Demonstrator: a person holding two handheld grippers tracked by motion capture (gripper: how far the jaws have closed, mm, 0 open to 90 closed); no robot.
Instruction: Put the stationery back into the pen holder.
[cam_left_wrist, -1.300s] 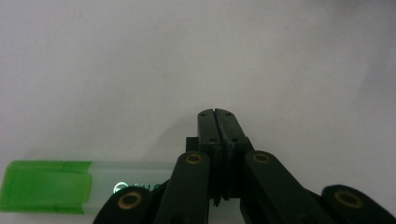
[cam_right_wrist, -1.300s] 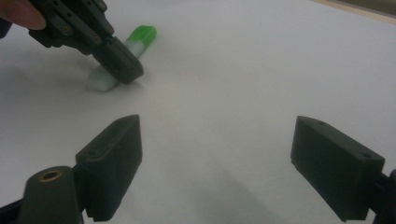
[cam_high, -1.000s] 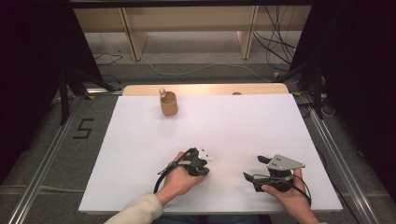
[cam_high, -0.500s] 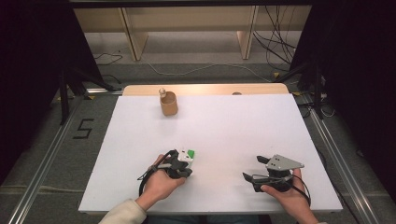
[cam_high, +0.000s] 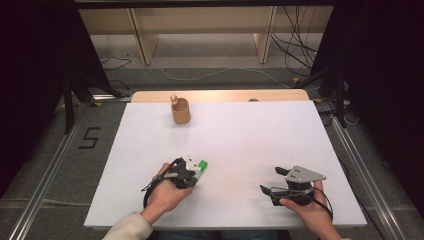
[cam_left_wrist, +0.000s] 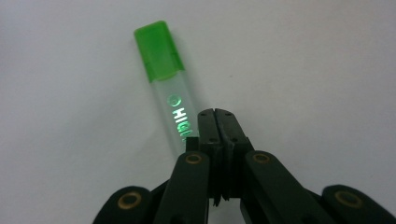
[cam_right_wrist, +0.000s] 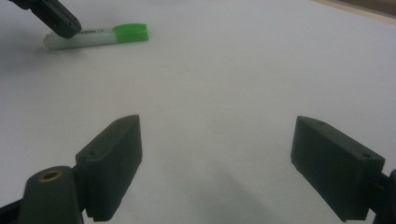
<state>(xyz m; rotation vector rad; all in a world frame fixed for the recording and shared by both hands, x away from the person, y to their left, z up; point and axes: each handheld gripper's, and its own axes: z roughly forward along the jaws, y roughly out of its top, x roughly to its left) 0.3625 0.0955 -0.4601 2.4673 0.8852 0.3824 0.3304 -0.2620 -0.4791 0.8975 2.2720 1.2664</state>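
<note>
While the left gripper (cam_left_wrist: 215, 122) sits closed beside the highlighter (cam_left_wrist: 169, 86), ungrasped, the right gripper (cam_right_wrist: 217, 165) waits agape.

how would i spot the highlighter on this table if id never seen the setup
Start at the white table and look to its near edge, by the person's left hand. The highlighter lies flat just beside the closed left gripper: a clear barrel with a bright green cap, the table's one green thing.

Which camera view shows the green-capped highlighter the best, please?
The left gripper view: the highlighter lies close, its green cap and lettering plain, beside the shut left gripper. The right gripper view shows it far off, top left. The high view shows little more than its green cap by the left hand.
</note>
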